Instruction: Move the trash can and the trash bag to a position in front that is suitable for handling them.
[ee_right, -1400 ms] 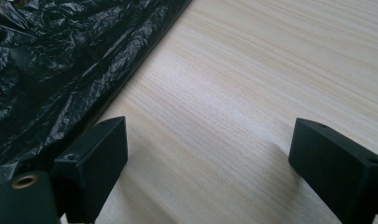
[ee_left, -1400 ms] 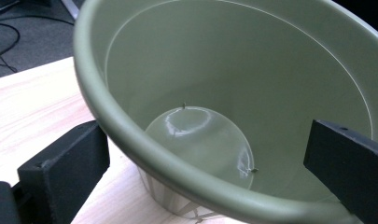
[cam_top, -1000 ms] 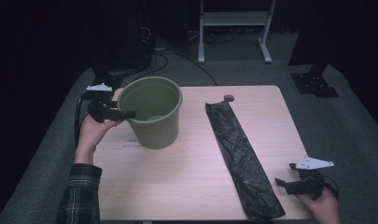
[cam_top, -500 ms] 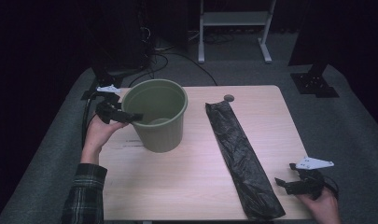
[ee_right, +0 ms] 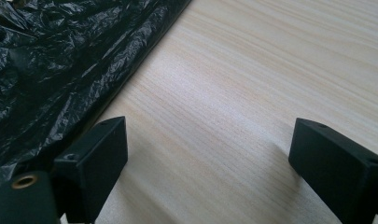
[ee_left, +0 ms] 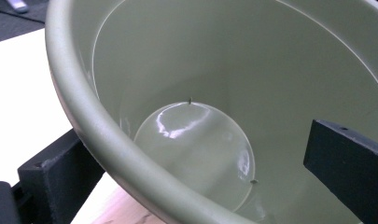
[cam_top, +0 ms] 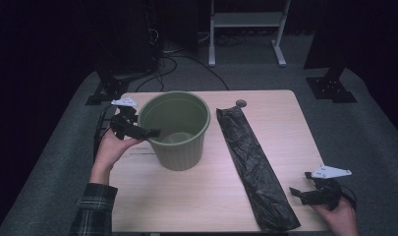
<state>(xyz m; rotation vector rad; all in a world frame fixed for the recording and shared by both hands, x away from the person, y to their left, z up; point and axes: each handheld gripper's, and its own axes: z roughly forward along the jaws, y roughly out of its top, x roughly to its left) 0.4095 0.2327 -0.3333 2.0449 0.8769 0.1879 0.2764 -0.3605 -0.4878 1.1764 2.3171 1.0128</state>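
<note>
While the green bucket (cam_top: 176,129) stood upright on the left half of the wooden table (cam_top: 201,187), the left gripper (cam_top: 146,132) was at its left rim, held by the person's left hand (cam_top: 112,147) that came in from the lower left. In the left gripper view the jaws stood spread and straddled the rim of the bucket (ee_left: 186,140): one jaw sat outside the wall, low and to the left, and the other hung inside the bucket, to the right, with a gap showing between each jaw and the wall, so the rim was not pinched. The inside of the bucket was bare, its round bottom shining. To the right of the bucket, apart from it, a long black plastic bag (cam_top: 253,164) lay flat on the table, reaching from near the far edge down to the near edge. A small dark round thing (cam_top: 241,103) lay just past the far end of the bag. The right gripper (cam_top: 298,192) rested low at the near right corner of the table, just beside the near end of the bag, held by the right hand (cam_top: 340,214). In the right gripper view its jaws were spread wide over bare wood, and the crinkled edge of the bag (ee_right: 60,70) lay close beside the left jaw.
</note>
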